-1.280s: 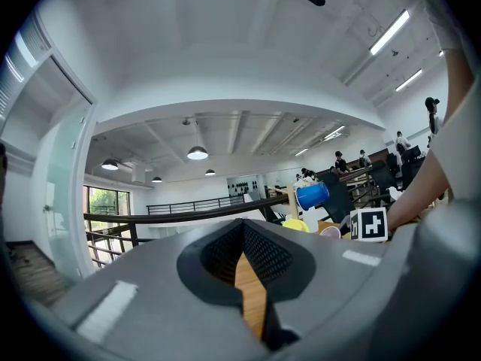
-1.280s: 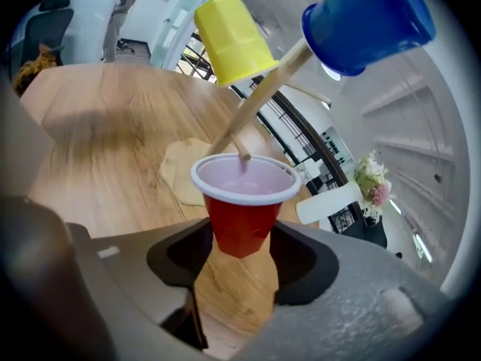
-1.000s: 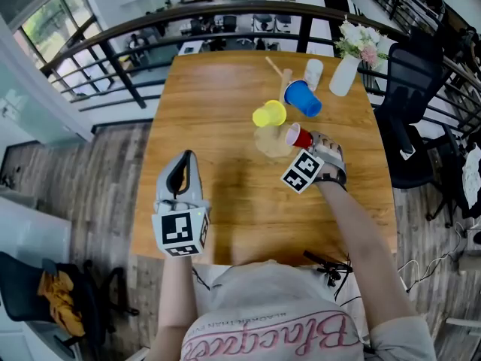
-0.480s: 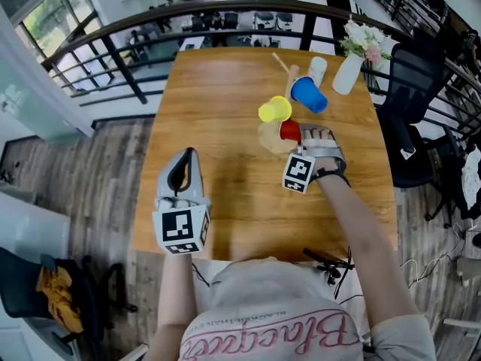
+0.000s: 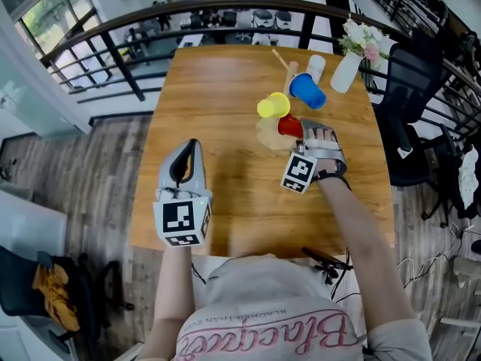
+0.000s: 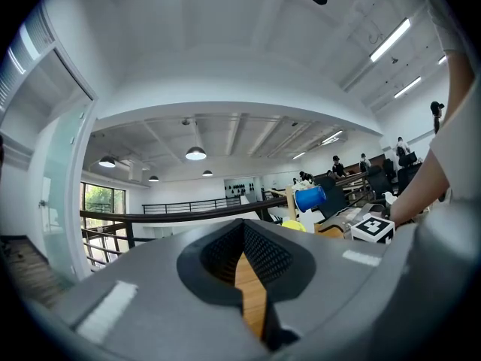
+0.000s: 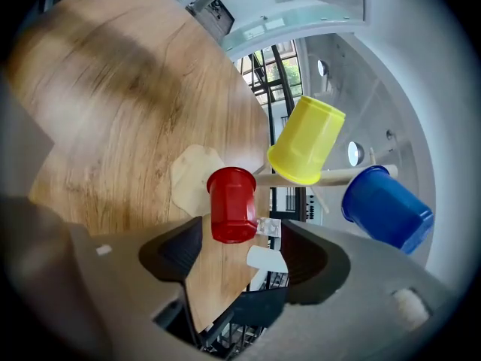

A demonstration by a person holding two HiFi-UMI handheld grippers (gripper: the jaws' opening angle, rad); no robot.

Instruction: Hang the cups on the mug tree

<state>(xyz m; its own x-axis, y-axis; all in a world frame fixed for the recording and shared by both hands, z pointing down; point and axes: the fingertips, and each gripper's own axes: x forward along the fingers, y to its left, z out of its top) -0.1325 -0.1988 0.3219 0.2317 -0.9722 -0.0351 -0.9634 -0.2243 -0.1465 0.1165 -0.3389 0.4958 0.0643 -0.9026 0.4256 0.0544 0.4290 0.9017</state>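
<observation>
My right gripper (image 7: 242, 253) jaws, just opening, stand released around the red cup (image 7: 231, 205) at the mug tree (image 7: 353, 176), its handle hidden; left gripper (image 6: 242, 256) jaws clenched, empty.

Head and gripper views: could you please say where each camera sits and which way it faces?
Head view: person's head, steeply down at the table; left gripper, right gripper, forearms show.
Left gripper view: on that gripper, level across the table; own jaws, right arm show.
Right gripper view: on that gripper, facing the red cup; its jaws have just been opening, cup between their tips, untouched.
Shared: blue cup.
</observation>
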